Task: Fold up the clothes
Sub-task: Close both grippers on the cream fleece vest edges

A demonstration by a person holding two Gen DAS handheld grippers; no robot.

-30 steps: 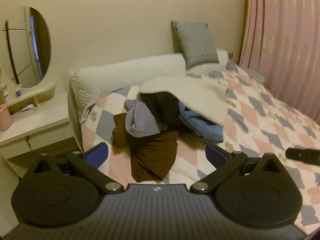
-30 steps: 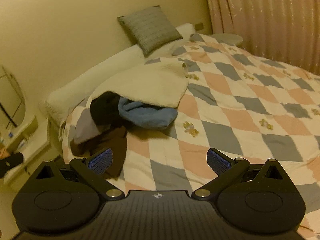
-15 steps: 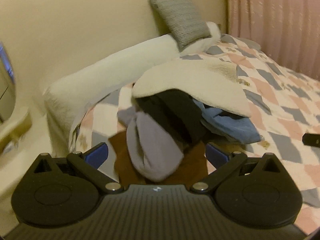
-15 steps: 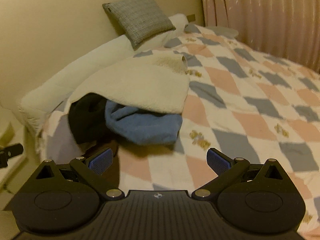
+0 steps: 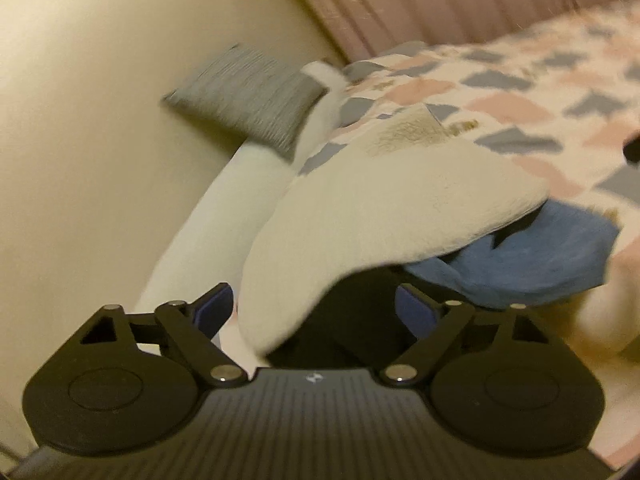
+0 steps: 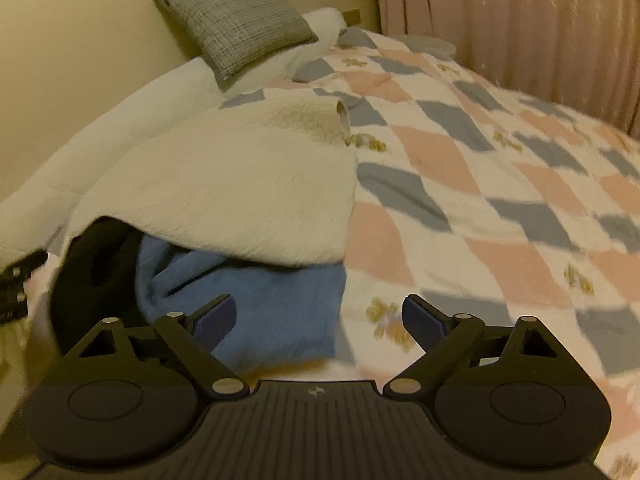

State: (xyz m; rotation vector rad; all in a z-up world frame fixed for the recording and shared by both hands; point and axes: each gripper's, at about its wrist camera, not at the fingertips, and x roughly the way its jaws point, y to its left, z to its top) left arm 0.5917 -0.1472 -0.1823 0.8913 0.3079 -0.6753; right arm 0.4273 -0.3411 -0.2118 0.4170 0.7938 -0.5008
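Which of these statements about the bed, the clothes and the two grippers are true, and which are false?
1. The cream garment lies on top of the blue garment. True.
2. The right gripper is shut on the blue garment. False: its jaws stand open and hold nothing.
3. A grey cushion leans against the wall at the head of the bed. True.
4. The quilt is plain white. False: it has pink and grey-blue diamonds.
5. The left gripper is open, with the cream garment's edge between its fingers. True.
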